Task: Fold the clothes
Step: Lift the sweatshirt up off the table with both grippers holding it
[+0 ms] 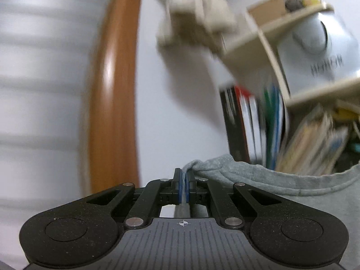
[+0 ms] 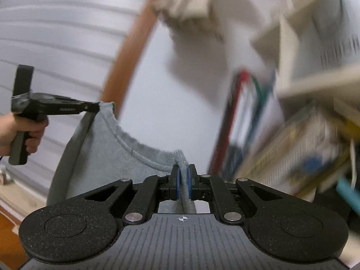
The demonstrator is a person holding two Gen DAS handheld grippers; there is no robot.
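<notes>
shirt (image 2: 101,157): grey knit, soft, light, limp, sags between grips | left gripper (image 1: 184,180) fingers clenched on one collar corner | right gripper (image 2: 184,177) same, other corner | hold near shoulder seams

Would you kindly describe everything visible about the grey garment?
The grey garment looks like a soft knit top with a ribbed, stitched neckline curving between two pinched points. It hangs in the air, its body drooping below. The left gripper is shut on a bunched bit of its top edge, and the right gripper is shut on another. Nothing else visibly touches it. Its sleeves and hem are out of view.
</notes>
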